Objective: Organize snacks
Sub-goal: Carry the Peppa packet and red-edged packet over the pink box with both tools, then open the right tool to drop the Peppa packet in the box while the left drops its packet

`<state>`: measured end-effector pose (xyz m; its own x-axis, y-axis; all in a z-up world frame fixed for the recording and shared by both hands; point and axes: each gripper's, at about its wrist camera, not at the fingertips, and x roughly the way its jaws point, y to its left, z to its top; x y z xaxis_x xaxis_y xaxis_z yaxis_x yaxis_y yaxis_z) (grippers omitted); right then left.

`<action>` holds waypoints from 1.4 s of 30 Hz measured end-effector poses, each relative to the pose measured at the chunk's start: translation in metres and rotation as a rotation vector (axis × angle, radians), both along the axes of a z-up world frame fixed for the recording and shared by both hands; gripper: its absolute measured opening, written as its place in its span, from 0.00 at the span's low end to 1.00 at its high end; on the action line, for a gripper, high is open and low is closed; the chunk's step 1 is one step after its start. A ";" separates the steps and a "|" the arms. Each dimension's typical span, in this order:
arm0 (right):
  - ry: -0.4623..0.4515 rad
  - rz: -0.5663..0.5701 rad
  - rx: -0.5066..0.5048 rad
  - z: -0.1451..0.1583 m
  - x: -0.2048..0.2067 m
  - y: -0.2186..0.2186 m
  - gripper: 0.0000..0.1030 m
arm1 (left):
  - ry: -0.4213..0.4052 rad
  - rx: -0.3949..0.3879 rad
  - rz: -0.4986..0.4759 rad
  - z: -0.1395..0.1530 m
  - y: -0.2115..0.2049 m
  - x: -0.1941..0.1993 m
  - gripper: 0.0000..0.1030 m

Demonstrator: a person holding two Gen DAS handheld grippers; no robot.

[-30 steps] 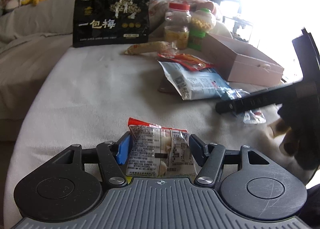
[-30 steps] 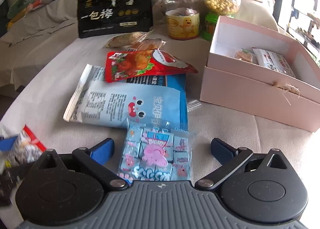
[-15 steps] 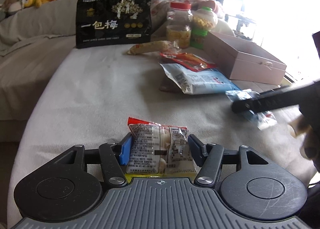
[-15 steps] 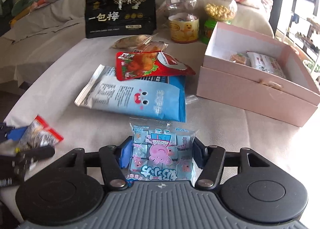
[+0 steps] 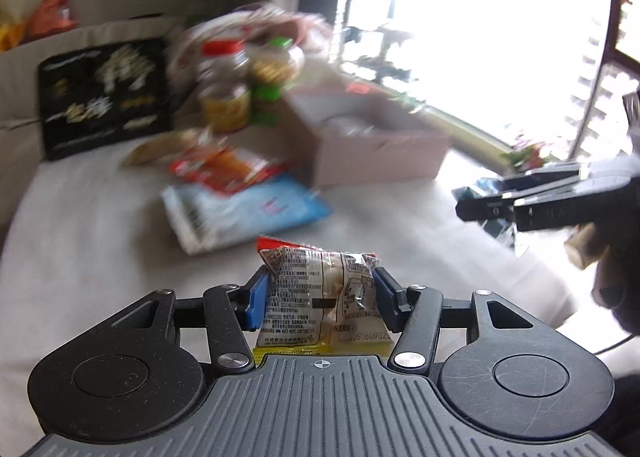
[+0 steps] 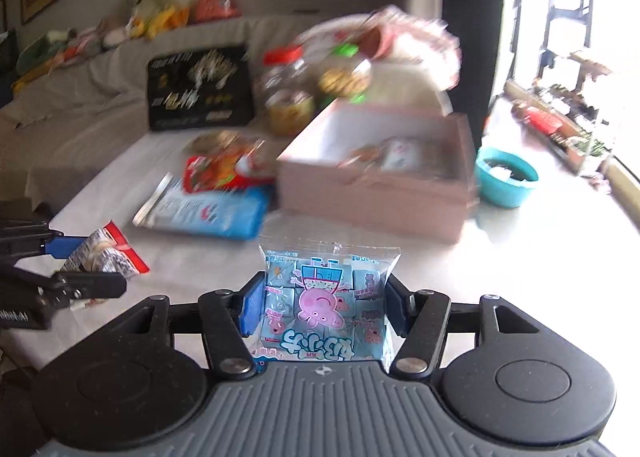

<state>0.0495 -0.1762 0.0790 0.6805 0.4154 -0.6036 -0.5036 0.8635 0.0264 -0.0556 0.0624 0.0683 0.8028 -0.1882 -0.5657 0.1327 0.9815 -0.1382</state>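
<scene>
Landmark: open pink cardboard box (image 6: 372,201), standing on the white cloth-covered table (image 6: 520,257); two small packets lie inside it, blurred.

Item 1. Small clear plastic snack packet with a red top edge and a yellow bottom edge (image 5: 320,297). Held in the left gripper (image 5: 318,297), whose jaws are closing about halfway, blue pads pressed on the packet's two sides. Long axis runs away from the camera along the fingers; red edge points forward toward the box, printed back face up. It sits in front of and to the left of the box, raised off the cloth.

Item 2. Light blue clear bag of small wrapped sweets with a pink cartoon pig (image 6: 326,305). Held in the right gripper (image 6: 326,305), jaws about half open and clamped on the bag's sides. The print reads upside down, so the bag's top is toward the camera and its crimped bottom seam points at the box. It hangs just in front of the box's near wall.

Item 3. Large pale blue flat snack bag (image 6: 208,209), lying just left of the box, long axis across the table.

Item 4. Red foil snack pouch (image 6: 224,171), resting on the blue bag's far edge, left of the box.

Item 5. Black upright bag with white characters (image 6: 200,87), well behind and left of the box.

Item 6. Two clear jars, red lid (image 6: 286,93) and green lid (image 6: 346,73), behind the box; blurred.

Item 7. Teal round bowl (image 6: 506,177), just right of the box.
</scene>
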 end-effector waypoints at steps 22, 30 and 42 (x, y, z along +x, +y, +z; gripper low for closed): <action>-0.212 -0.181 0.113 0.116 0.114 -0.049 0.58 | -0.048 -0.013 -0.027 0.061 -0.050 0.210 0.58; -0.044 -0.170 0.116 0.075 0.188 -0.022 0.58 | 0.203 -0.271 0.043 -0.012 -0.015 0.300 0.59; 0.276 -0.145 -0.036 -0.021 0.328 0.065 0.59 | 0.138 -0.367 0.043 -0.016 0.043 0.334 0.60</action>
